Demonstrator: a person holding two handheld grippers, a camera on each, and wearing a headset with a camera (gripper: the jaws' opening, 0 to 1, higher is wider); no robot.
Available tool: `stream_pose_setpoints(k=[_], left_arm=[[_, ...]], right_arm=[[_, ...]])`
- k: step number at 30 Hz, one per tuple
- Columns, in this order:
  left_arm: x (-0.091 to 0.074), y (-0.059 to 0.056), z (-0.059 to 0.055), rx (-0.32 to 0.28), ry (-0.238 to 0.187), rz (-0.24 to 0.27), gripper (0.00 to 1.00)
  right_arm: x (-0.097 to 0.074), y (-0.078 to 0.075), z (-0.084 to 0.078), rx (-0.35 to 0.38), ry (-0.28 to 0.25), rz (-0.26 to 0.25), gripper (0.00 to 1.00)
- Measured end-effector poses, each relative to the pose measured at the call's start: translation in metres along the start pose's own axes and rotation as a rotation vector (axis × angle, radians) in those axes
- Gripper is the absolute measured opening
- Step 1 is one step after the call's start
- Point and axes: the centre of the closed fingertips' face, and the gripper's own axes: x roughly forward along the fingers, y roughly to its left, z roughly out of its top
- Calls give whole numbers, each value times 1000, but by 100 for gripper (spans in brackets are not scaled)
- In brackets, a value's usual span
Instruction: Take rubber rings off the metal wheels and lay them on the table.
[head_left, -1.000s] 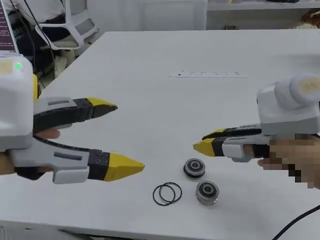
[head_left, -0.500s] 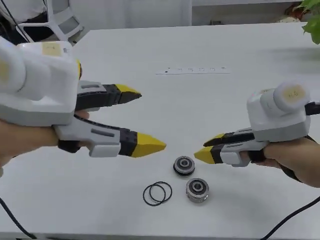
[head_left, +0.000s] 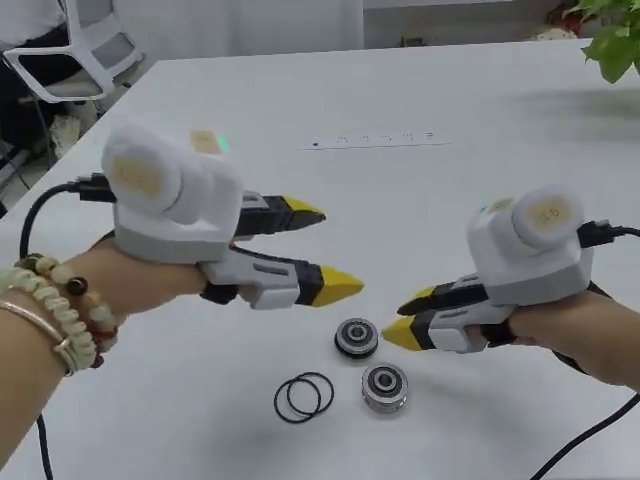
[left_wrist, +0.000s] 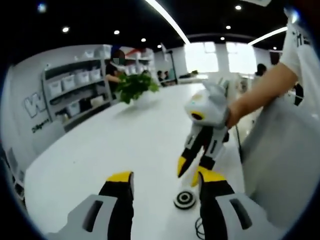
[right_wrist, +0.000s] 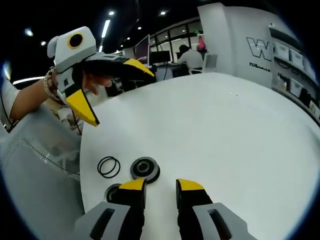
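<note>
Item: two loose rubber rings (head_left: 303, 397), overlapping, lying flat on the white table (head_left: 450, 200).

We list the near metal wheel (head_left: 384, 386) just right of the rings, and the far metal wheel (head_left: 356, 337) beyond them to the right.

Left gripper (head_left: 340, 250): beyond the rings, raised, jaws spread wide, holding nothing.

Right gripper (head_left: 393, 322): right of the rings, jaws a little apart, empty.

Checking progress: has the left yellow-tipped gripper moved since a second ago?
Yes, rightward. Against the farther black-rimmed metal wheel, the lower tip of the left gripper was well left of it and now appears above it in the head view.
</note>
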Motion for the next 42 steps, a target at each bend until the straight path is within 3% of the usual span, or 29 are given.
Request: stream_pose_setpoints(k=[4,6,9,12,23,33,42], left_arm=[[11,6,-14,21,13,46,44],[12,7,-19,-1,-9,77,42],[14,3,-27,-12,-14,75,38],[19,-2,-42,-31,37,51,33],[33,-26,-64,17,119,-38,28],[38,-30,-70,1,143,-47,16],[40,-34,-73,-21,156,-59,13]], right_arm=[[4,0,-6,-23,26,-7,23],[5,0,-9,-31,36,-3,24],[6,3,-10,-39,42,12,25],[8,5,-11,-45,43,21,28],[11,15,-6,-65,18,55,31],[15,19,-6,-77,21,59,31],[20,22,-3,-131,11,41,26]])
